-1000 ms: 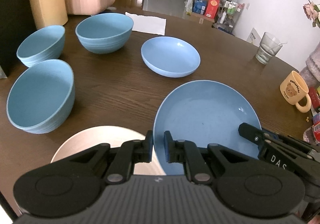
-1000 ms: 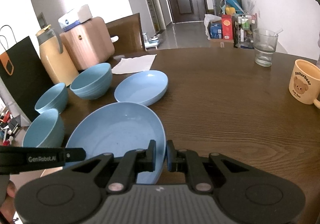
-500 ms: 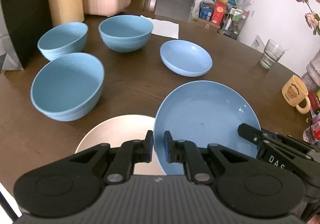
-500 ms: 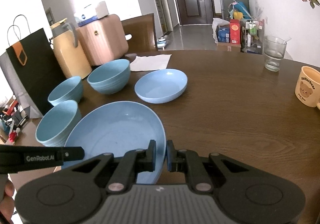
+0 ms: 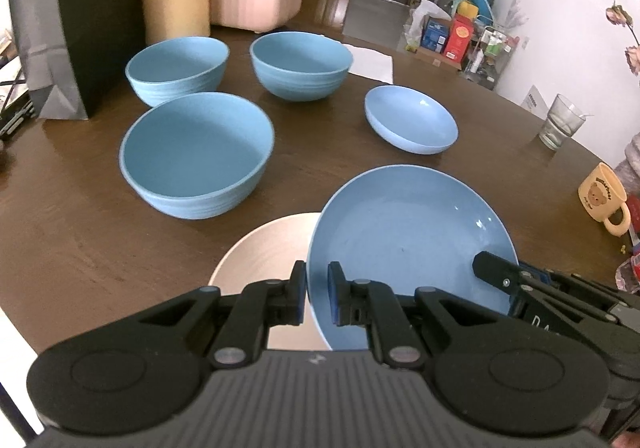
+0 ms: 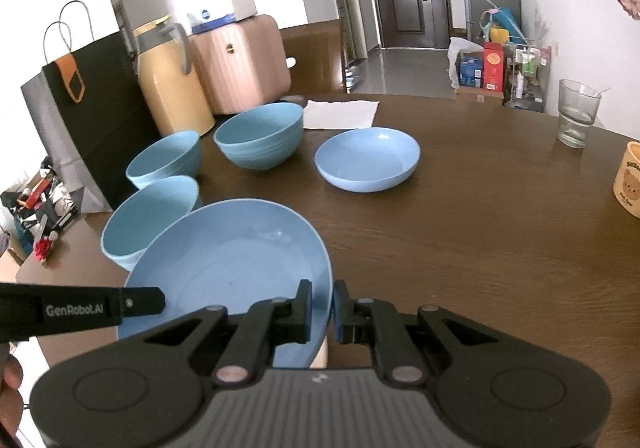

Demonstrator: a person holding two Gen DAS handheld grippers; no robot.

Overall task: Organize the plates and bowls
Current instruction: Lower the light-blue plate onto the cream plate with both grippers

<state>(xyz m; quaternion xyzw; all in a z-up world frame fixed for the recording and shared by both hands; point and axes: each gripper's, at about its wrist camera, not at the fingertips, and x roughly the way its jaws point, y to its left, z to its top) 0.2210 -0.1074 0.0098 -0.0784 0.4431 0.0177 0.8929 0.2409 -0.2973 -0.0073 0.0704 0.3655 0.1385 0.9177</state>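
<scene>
Both tongs (image 5: pixel 314 294) (image 6: pixel 322 310) still clamping blue plate (image 5: pixel 404 232) (opposite rims), carried back, more beige plate (image 5: pixel 264 248) showing

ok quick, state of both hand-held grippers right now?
Left hand-held gripper: closed on the near-left rim of the large blue plate.
Right hand-held gripper: closed on the same plate's right rim.

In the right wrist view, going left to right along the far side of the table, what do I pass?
Black paper bag → yellow jug → pink case → white napkin → drinking glass.
</scene>
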